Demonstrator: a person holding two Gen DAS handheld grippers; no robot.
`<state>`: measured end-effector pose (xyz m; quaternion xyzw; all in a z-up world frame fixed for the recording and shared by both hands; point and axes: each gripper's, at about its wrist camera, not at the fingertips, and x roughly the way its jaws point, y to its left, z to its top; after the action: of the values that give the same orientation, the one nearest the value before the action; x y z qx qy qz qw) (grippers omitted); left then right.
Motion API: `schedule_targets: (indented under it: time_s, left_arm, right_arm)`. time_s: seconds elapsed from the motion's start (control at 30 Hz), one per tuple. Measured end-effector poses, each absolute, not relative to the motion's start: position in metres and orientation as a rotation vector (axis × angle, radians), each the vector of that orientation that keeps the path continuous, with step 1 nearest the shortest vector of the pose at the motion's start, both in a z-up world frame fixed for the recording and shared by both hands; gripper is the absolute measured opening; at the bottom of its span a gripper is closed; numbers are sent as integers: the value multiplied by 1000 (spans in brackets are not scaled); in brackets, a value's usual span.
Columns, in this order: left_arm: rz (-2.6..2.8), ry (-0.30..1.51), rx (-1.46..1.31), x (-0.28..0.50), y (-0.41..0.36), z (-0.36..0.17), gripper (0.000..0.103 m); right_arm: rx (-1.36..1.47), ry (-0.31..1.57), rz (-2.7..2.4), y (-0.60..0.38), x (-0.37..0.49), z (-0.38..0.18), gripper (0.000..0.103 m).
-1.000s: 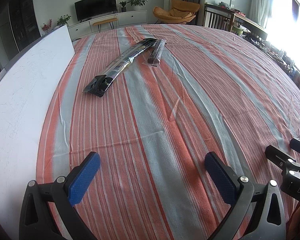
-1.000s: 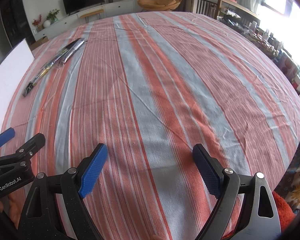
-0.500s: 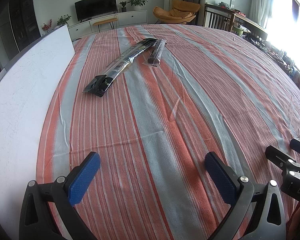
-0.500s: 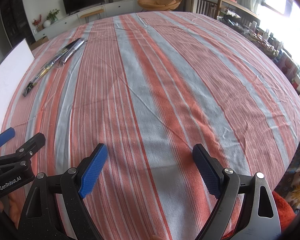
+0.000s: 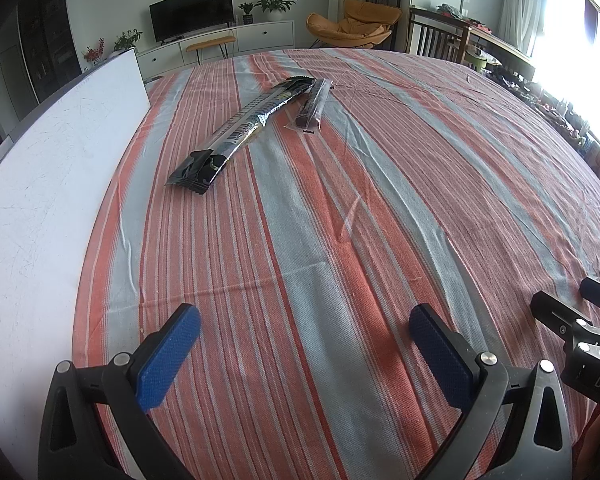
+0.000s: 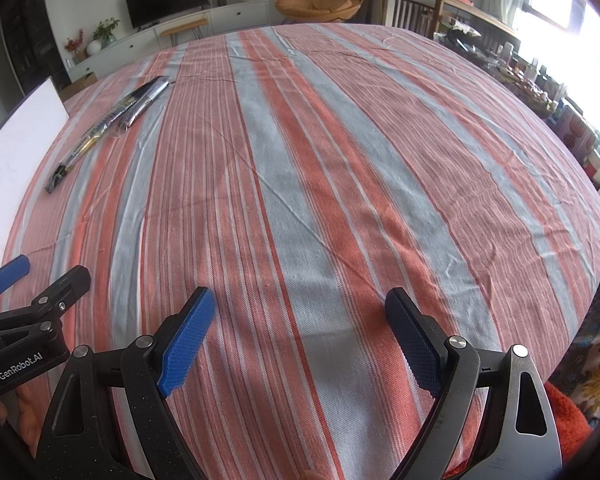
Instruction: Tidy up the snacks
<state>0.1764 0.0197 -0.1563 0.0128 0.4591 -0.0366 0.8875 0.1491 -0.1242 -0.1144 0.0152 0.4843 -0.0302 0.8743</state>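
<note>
Left hand-held gripper (image 5: 300,344): jaws spread wide, gripping nothing — low over the near edge of the worktop (image 5: 380,208).
Right hand-held gripper (image 6: 296,336): also spread and empty, just beside the left one.
Long snack pack (image 5: 240,130): flat on the striped cloth, far left, near the white board (image 5: 48,184).
Small snack stick (image 5: 314,106): just right of the long pack — far ends close together.

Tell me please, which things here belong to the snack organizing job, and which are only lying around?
For the job:
long dark snack packet
short clear-wrapped snack stick
left gripper, open
right gripper, open

Only lying around:
white board
striped tablecloth
</note>
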Motion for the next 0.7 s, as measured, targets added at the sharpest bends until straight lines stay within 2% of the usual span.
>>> schedule_targets:
  time_s: [0.13, 0.23, 0.43, 0.57, 0.63, 0.7]
  left_arm:
    - [-81, 986, 31, 179, 19, -156, 103]
    - [-143, 1136, 21, 190, 19, -145, 102]
    - [-168, 983, 43, 221, 33, -60, 102]
    - [-102, 982, 139, 284, 44, -50, 102]
    - [-62, 1017, 145, 319, 52, -63, 97]
    - [-57, 1054, 135, 350, 57, -82, 88]
  right_arm:
    - [32, 1012, -63, -124, 149, -114, 89]
    - [34, 1012, -63, -125, 148, -115, 89]
    - [34, 1010, -64, -127, 147, -115, 90]
    - [35, 1010, -64, -126, 147, -115, 90]
    - [35, 1010, -65, -126, 147, -115, 90]
    - [34, 1010, -65, -126, 147, -115, 90]
